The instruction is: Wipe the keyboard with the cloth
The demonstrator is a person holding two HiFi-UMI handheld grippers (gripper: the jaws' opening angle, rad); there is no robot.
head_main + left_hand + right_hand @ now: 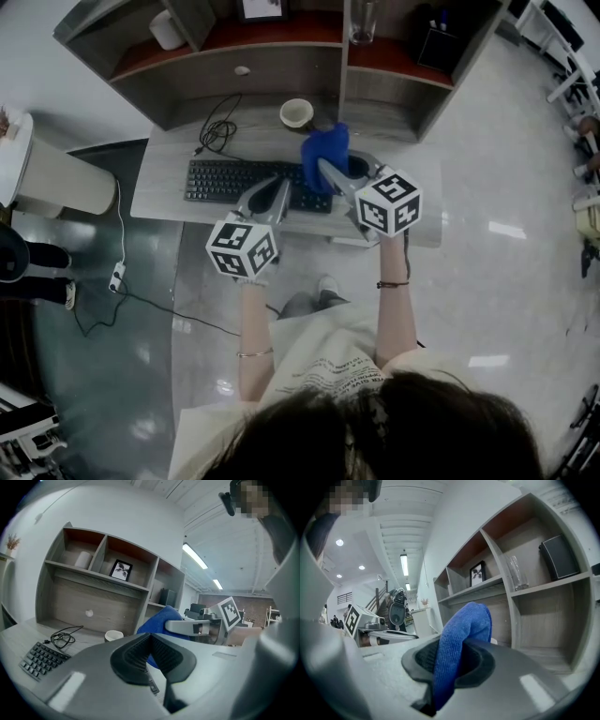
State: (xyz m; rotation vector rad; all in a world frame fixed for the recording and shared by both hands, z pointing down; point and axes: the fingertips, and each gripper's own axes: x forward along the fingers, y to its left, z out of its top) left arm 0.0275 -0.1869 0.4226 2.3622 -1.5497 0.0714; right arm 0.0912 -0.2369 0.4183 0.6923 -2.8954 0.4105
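A black keyboard (pixel 225 180) lies on the grey desk (pixel 164 159); its left end shows in the left gripper view (pixel 42 660). My right gripper (pixel 330 175) is shut on a blue cloth (pixel 325 153) and holds it up over the keyboard's right end. In the right gripper view the cloth (pixel 461 639) is pinched between the pads and stands up above them. My left gripper (pixel 277 194) hovers above the keyboard's middle, just left of the right one. Its jaws are shut together with nothing between them (pixel 151 656). From there the cloth (pixel 157 619) hangs just beyond.
A white cup (pixel 297 113) and a coiled black cable (pixel 217 133) sit behind the keyboard. A shelf unit (pixel 234 66) backs the desk, with a glass (pixel 364 22), a picture frame (pixel 261 8) and a white roll (pixel 169 30). A pale bin (pixel 52 173) stands at left.
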